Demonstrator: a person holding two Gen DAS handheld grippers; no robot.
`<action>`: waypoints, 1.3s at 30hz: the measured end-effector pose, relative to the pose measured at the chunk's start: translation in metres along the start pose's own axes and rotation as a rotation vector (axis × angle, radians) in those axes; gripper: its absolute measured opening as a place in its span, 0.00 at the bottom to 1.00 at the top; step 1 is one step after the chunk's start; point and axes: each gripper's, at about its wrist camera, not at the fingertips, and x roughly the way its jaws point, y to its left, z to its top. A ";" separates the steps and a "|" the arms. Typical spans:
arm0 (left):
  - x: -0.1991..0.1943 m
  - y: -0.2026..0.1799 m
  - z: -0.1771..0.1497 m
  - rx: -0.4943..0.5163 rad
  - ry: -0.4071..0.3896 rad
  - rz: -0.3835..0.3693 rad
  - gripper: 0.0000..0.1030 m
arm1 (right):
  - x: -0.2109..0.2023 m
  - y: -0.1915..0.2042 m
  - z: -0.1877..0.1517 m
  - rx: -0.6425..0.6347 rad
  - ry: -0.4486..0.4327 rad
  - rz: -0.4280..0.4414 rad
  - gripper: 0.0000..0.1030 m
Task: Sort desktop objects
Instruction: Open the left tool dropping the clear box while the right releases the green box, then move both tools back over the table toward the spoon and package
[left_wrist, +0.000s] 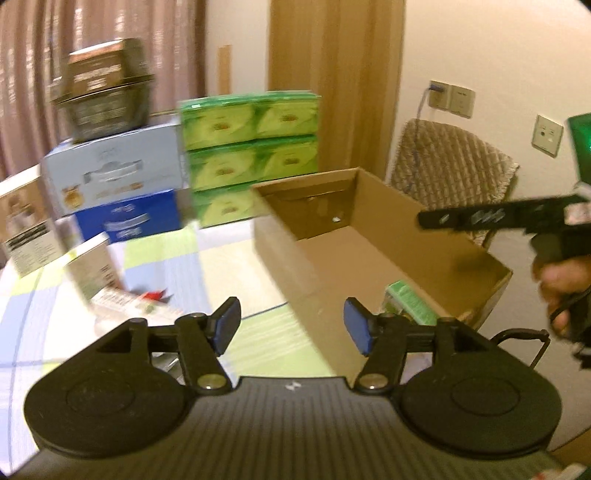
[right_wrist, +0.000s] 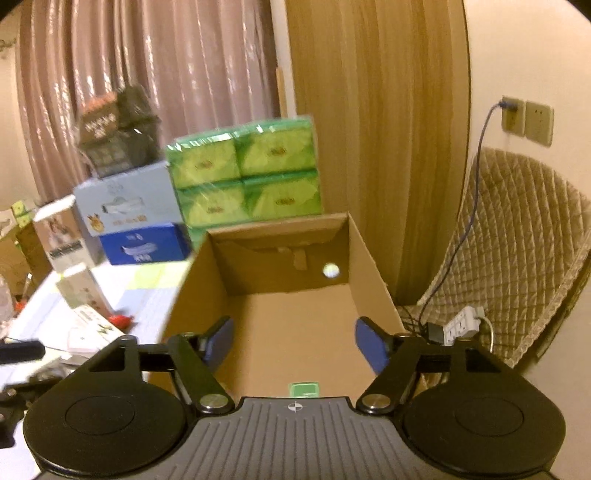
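Note:
An open cardboard box stands on the table's right side; it also shows in the right wrist view. A small green box lies inside it near the front, and its top shows in the right wrist view. My left gripper is open and empty, above the box's left wall. My right gripper is open and empty, above the box's inside; its finger reaches over the box in the left wrist view. Small packets and a white carton lie on the table to the left.
Green tissue packs, a light blue box, a dark blue box and a dark carton are stacked at the back. A padded chair and a power strip are to the right. Curtains hang behind.

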 end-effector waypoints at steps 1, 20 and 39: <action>-0.008 0.006 -0.005 -0.011 0.001 0.013 0.62 | -0.008 0.006 0.000 -0.005 -0.009 0.012 0.79; -0.133 0.103 -0.122 -0.144 0.066 0.290 0.96 | -0.063 0.162 -0.063 -0.117 0.014 0.249 0.98; -0.077 0.149 -0.154 -0.171 0.146 0.265 0.95 | 0.039 0.208 -0.127 -0.126 0.200 0.275 0.98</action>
